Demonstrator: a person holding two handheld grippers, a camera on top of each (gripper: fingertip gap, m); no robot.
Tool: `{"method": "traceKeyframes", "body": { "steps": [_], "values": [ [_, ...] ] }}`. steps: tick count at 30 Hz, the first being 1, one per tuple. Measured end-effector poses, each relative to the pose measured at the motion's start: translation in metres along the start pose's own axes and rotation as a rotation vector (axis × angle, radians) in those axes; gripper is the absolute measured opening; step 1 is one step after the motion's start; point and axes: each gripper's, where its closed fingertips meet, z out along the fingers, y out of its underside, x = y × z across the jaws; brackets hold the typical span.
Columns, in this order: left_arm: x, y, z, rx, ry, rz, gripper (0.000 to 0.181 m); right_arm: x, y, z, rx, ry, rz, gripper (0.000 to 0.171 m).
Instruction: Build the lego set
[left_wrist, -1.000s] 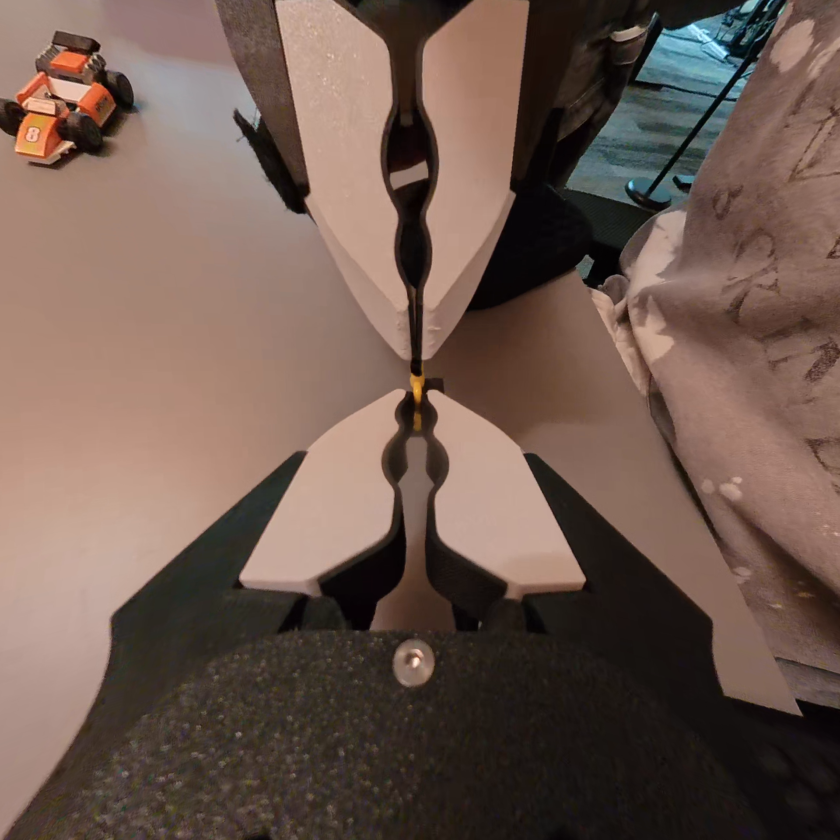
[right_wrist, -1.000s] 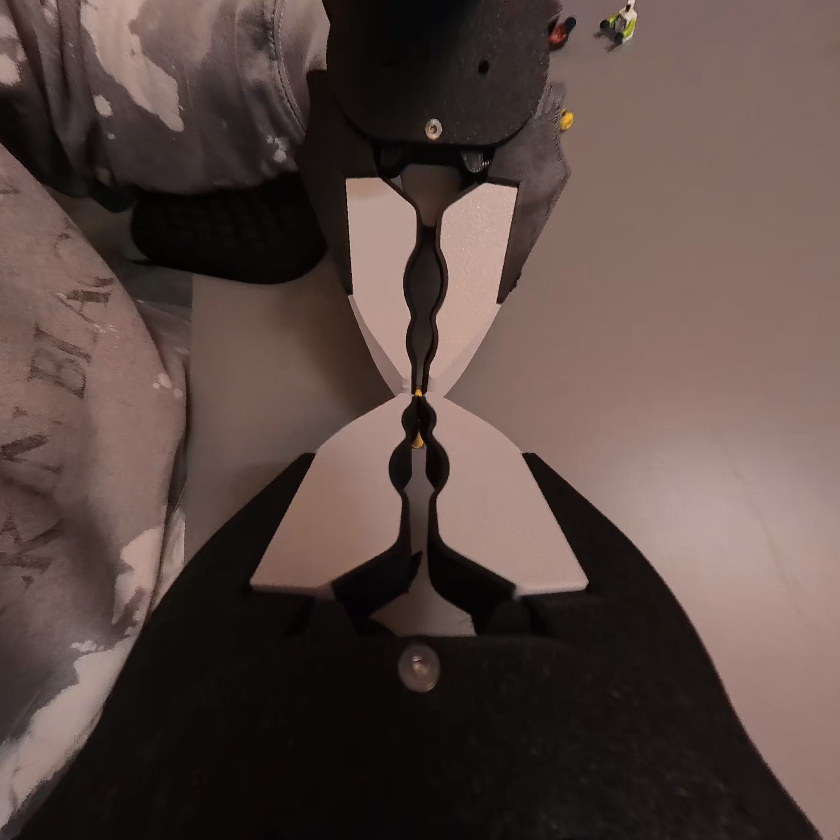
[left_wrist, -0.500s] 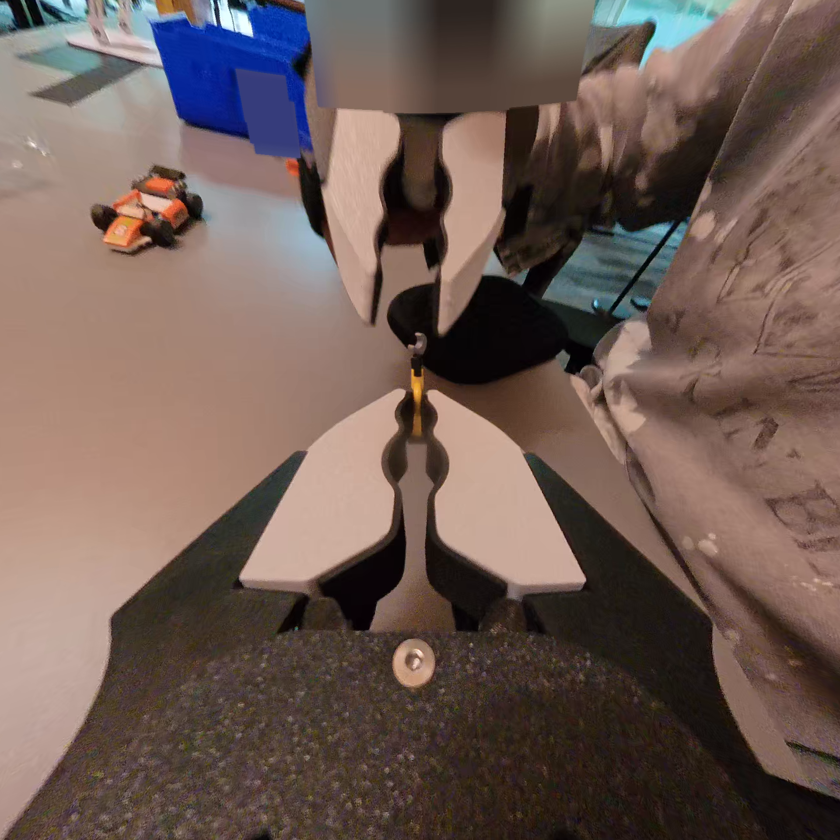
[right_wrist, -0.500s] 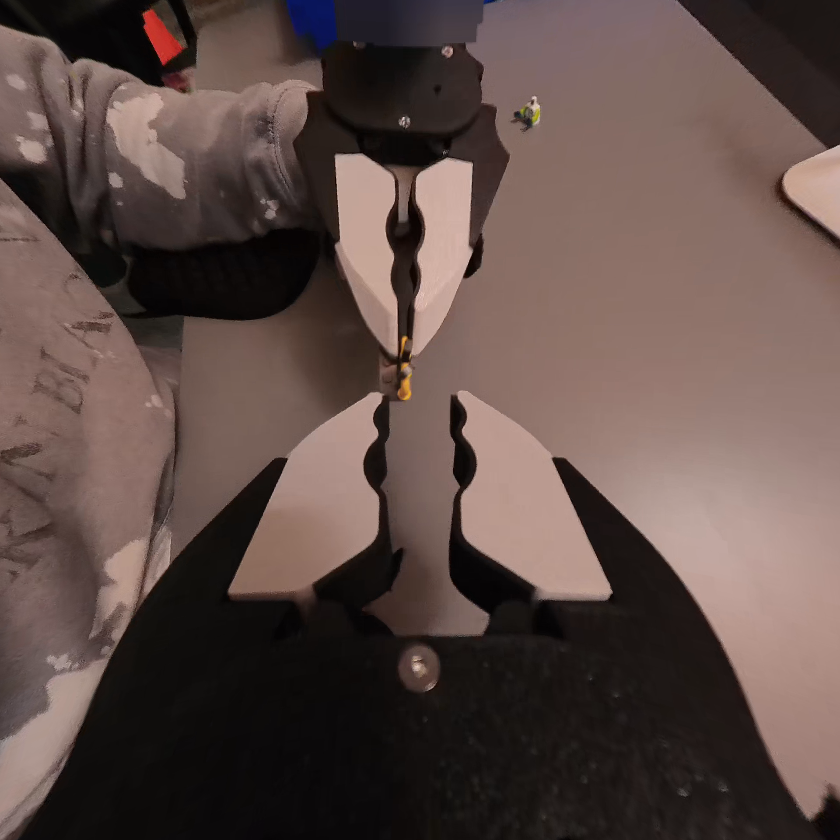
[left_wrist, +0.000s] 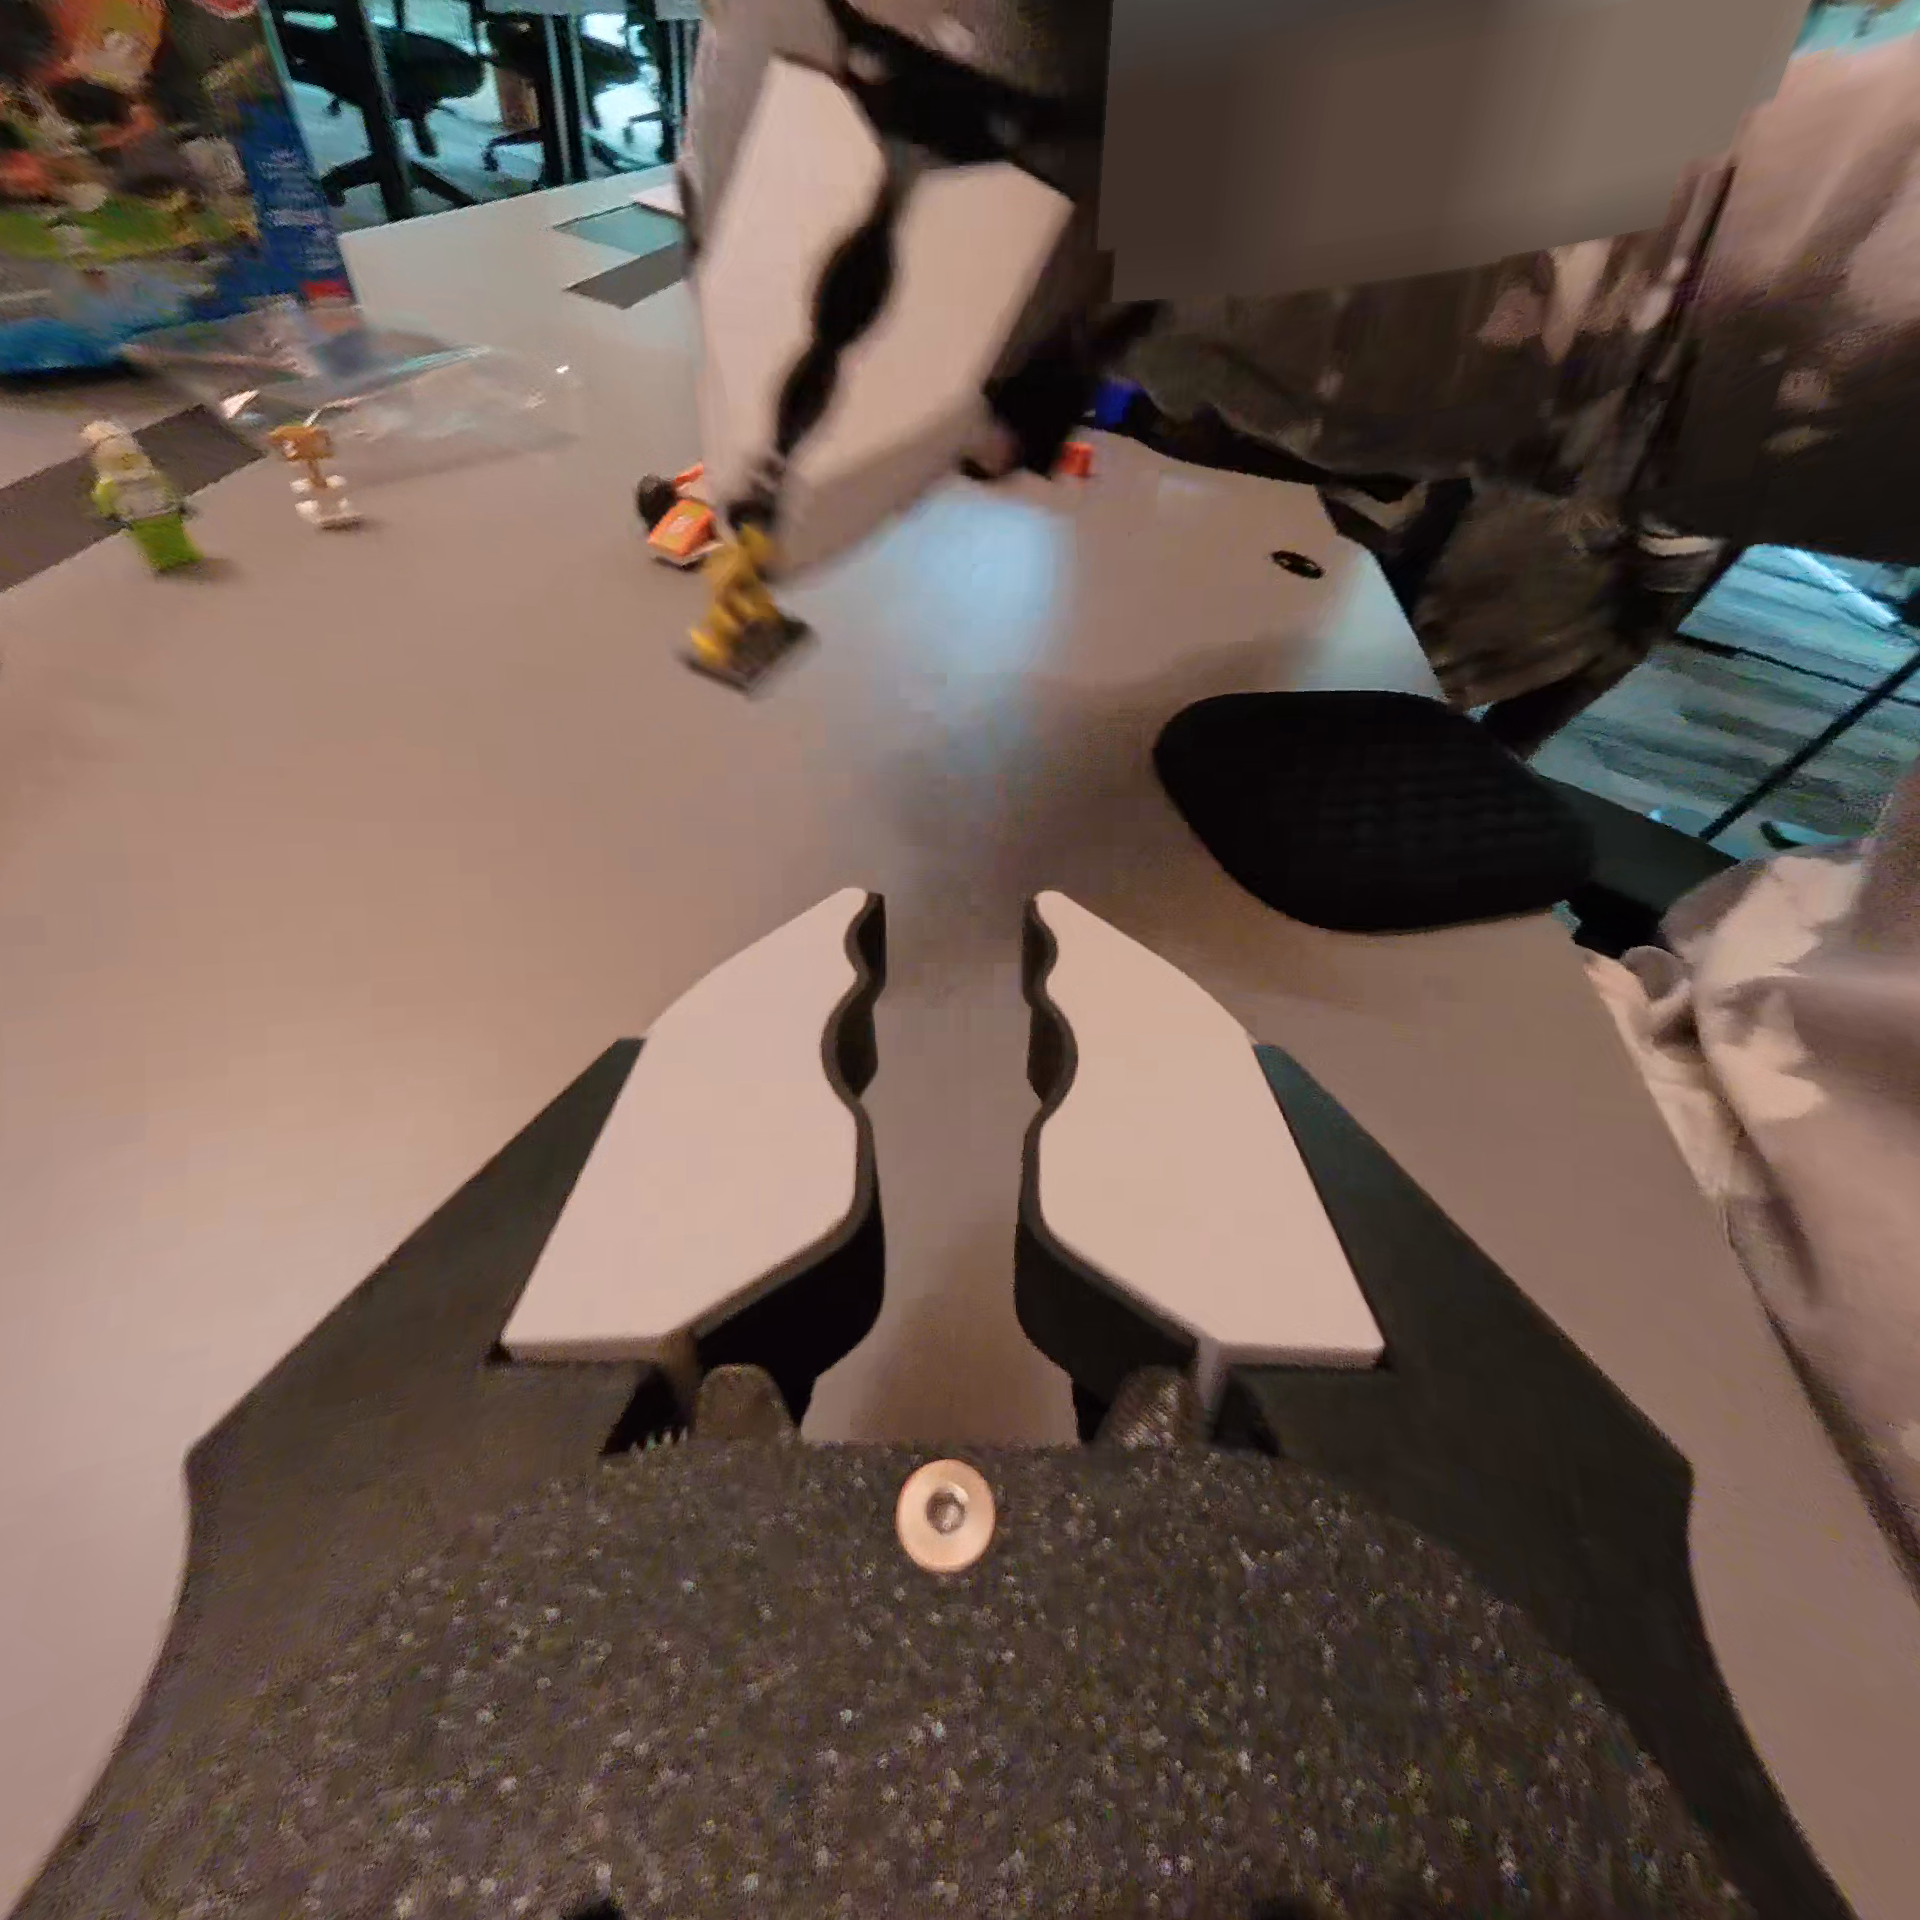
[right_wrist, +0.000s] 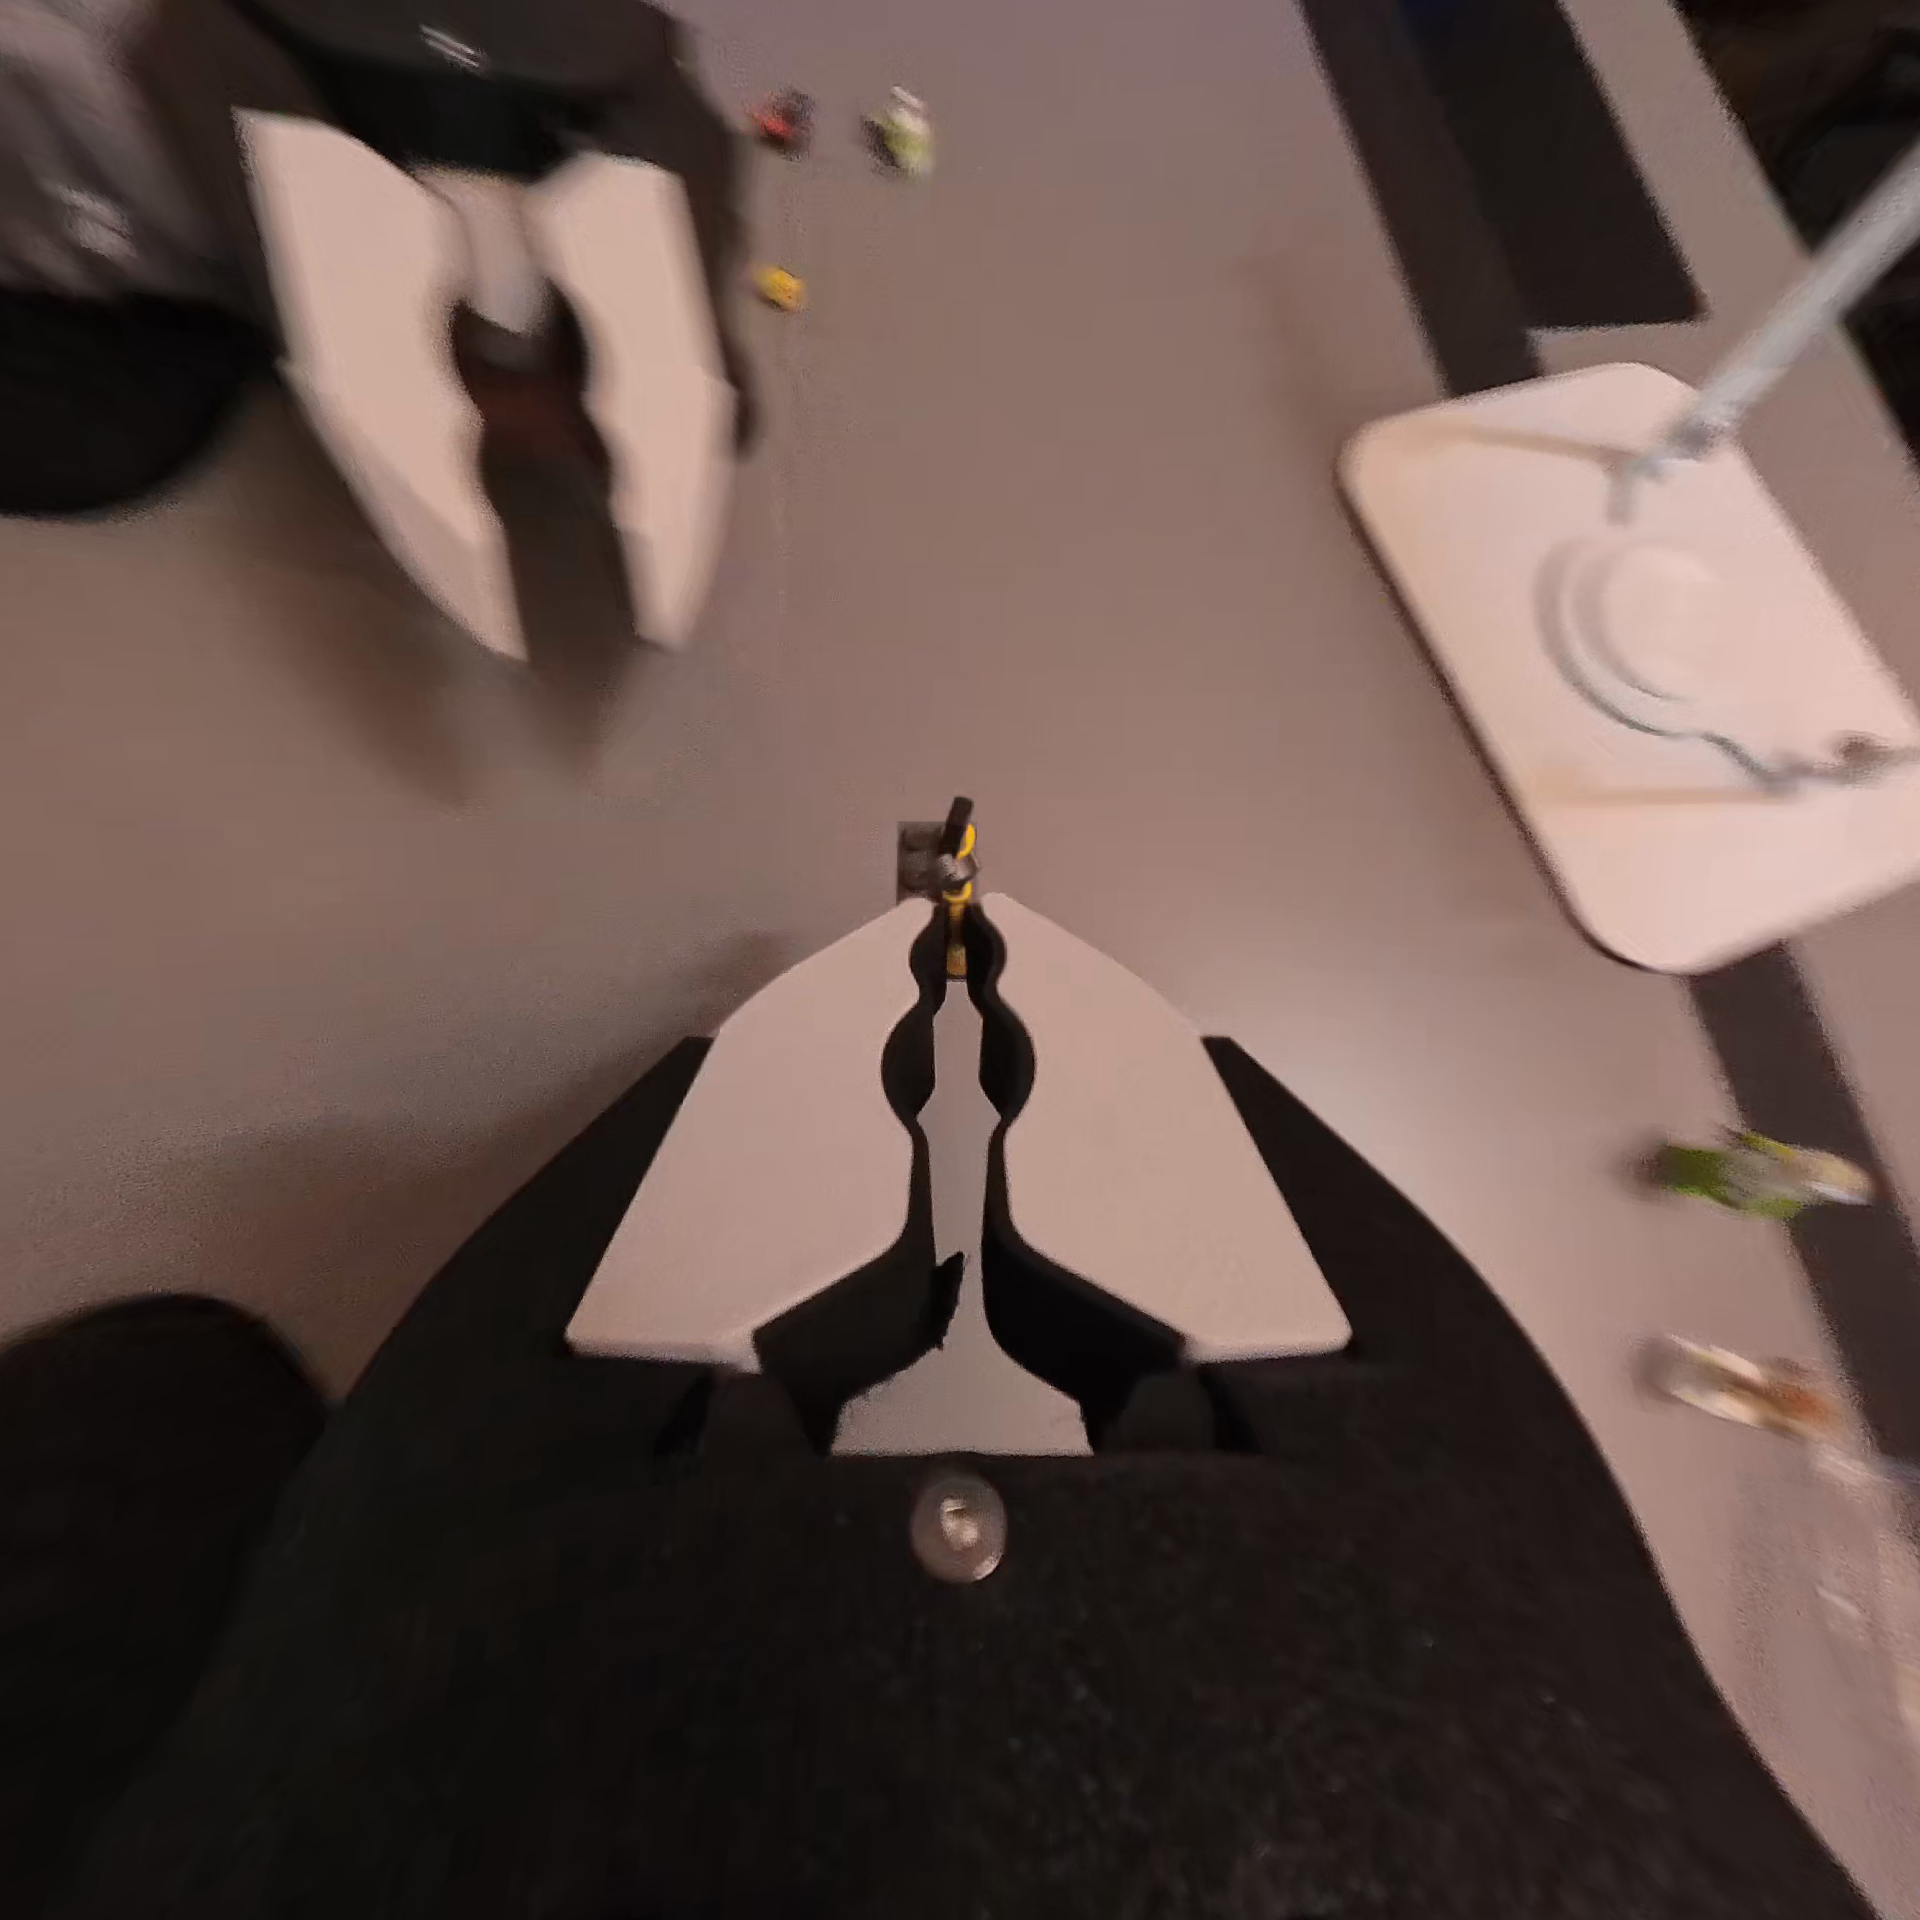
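My right gripper (right_wrist: 951, 899) is shut on a small lego assembly (right_wrist: 940, 857): a yellow part with a grey plate and a black lever, sticking out past the fingertips above the grey table (right_wrist: 1091, 520). The left wrist view shows the same right gripper (left_wrist: 750, 511) holding the assembly (left_wrist: 740, 618) above the table. My left gripper (left_wrist: 954, 904) is open and empty, well back from the assembly. It also shows blurred and open in the right wrist view (right_wrist: 582, 644).
An orange lego car (left_wrist: 681, 525), a green minifigure (left_wrist: 145, 504), a small brown-and-white build (left_wrist: 312, 473), a clear bag (left_wrist: 364, 384) and a blue box (left_wrist: 135, 187) sit on the table. A white lamp base (right_wrist: 1642, 644) stands right. A black armrest (left_wrist: 1371, 810) is at the edge. One gripper's finger ends stand about 10 cm off the other's. Both grippers' tips are roughly 25 cm from the black armrest (left_wrist: 1371, 810).
Both grippers pinched the assembly; the right one opened while the left held it, then shut on it again. The left opened and the two grippers moved apart.
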Motion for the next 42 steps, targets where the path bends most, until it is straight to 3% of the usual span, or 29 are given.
{"method": "traceKeyframes", "body": {
  "steps": [4,7,14,23,27,34,36,38,42],
  "values": [
    [-0.011,0.006,-0.002,-0.015,-0.051,-0.02,0.019,0.091,0.035,-0.002,-0.056,0.037,0.074,0.003],
    [-0.015,0.012,-0.001,-0.043,-0.072,-0.013,0.019,0.124,0.054,0.017,-0.09,0.049,0.081,0.003],
    [-0.025,0.025,0.001,-0.086,-0.087,-0.03,0.018,0.154,0.057,0.065,-0.139,-0.005,0.076,0.003],
    [-0.032,0.029,0.001,-0.098,-0.107,-0.026,0.015,0.163,0.07,0.077,-0.207,-0.022,0.042,0.007],
    [-0.032,0.029,0.001,-0.105,-0.122,-0.011,0.014,0.169,0.062,0.052,-0.202,0.058,0.022,0.017],
    [-0.043,0.017,-0.004,-0.039,-0.229,0.014,0.006,0.134,-0.011,-0.034,0.177,0.241,0.139,0.03],
    [-0.048,0.007,-0.008,0.007,-0.273,0.017,0.0,0.119,-0.019,-0.048,0.242,0.332,0.162,0.022],
    [-0.052,-0.002,-0.012,0.05,-0.325,0.028,0.0,0.106,-0.025,-0.058,0.316,0.433,0.166,0.0],
    [-0.067,-0.024,-0.025,0.126,-0.453,0.037,0.0,0.107,-0.034,-0.07,0.413,0.661,0.235,0.0]
  ]
}}
